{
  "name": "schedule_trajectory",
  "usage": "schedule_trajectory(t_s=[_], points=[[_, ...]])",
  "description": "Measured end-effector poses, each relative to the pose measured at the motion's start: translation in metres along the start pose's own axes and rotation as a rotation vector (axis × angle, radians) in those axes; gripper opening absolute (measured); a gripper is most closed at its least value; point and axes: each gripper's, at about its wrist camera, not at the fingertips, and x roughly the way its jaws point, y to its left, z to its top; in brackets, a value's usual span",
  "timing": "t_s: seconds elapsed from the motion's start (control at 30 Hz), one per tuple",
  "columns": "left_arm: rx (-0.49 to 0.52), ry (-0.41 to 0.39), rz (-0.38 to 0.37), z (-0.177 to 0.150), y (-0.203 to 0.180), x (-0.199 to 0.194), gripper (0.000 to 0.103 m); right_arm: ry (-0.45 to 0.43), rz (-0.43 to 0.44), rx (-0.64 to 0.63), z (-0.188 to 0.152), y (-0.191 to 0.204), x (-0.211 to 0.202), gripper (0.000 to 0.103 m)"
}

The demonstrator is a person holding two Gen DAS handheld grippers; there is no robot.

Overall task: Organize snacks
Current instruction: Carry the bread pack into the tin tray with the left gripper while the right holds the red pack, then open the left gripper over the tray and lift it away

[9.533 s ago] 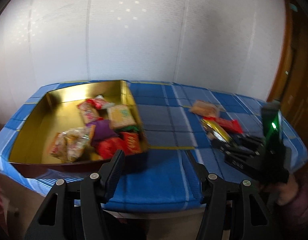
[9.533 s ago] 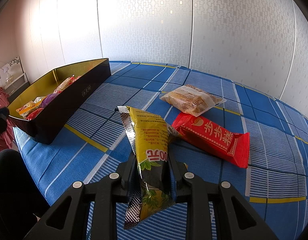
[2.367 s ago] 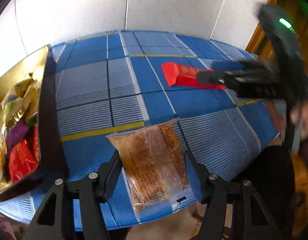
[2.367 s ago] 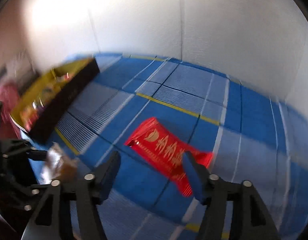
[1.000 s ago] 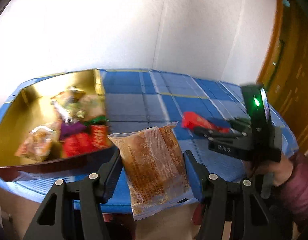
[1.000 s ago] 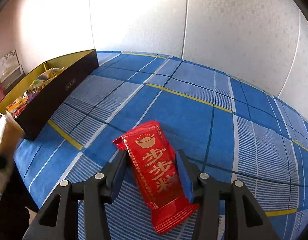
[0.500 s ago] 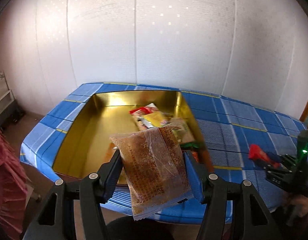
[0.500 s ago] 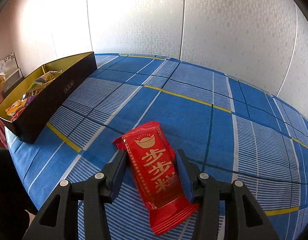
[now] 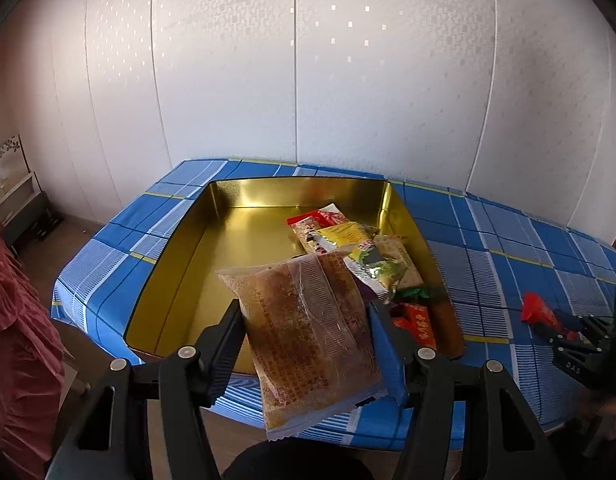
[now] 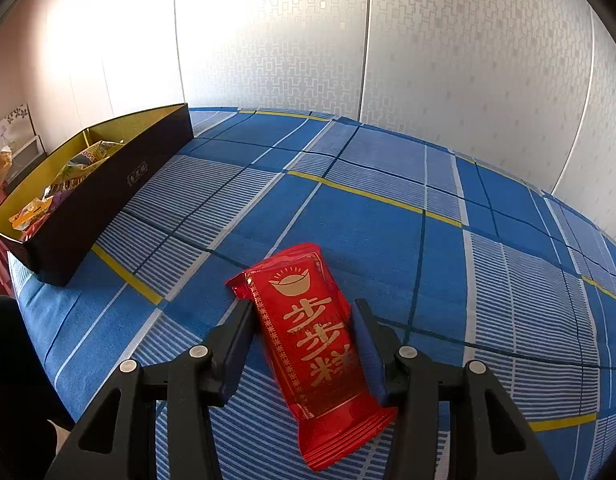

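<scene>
Holding a clear-wrapped brown pastry packet (image 9: 308,332) between its fingers (image 9: 228,336), the left gripper (image 9: 306,338) hangs above the near edge of a gold-lined box (image 9: 244,232), with the packet tilted up and its lower sealed end hanging out toward the camera. The box sits on a tabletop (image 9: 487,264) covered in a blue plaid cloth with white and yellow stripes. Inside the box, along its right side, lies a pile of snacks (image 9: 359,248): red, yellow, green and purple wrappers overlapping one another; the left part of the box floor is bare gold. Well to the right on the same cloth, the right gripper (image 10: 304,338) has its fingers (image 10: 238,338) closed on the long sides of a red snack packet with gold characters (image 10: 311,344), which rests on the tabletop with its crimped end pointing back toward the camera. From the right wrist view the box shows its dark outer wall (image 10: 108,196), far off at the left edge of the tabletop. A pale patterned wall (image 9: 308,80) stands behind.
</scene>
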Motion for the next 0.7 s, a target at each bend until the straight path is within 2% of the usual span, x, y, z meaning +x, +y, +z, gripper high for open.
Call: schedule_trajectory(t_s=[0.17,0.3,0.37,0.53,0.7], points=[[-0.055,0.070,-0.033,0.008,0.016,0.019,0.061,0.000,-0.002,-0.001,0.000,0.000,0.000,0.050],[-0.163,0.149,-0.072,0.024,0.040,0.044,0.061,0.000,-0.002,-0.001,0.000,0.000,0.000,0.050],[-0.232,0.162,-0.094,0.033,0.054,0.051,0.061,-0.001,-0.001,0.000,0.000,0.000,0.000,0.050],[-0.323,0.198,-0.141,0.053,0.073,0.074,0.061,-0.001,0.001,0.003,0.000,0.000,0.000,0.050],[-0.294,0.247,-0.164,0.064,0.066,0.109,0.061,-0.001,0.001,0.006,0.000,0.000,0.000,0.050]])
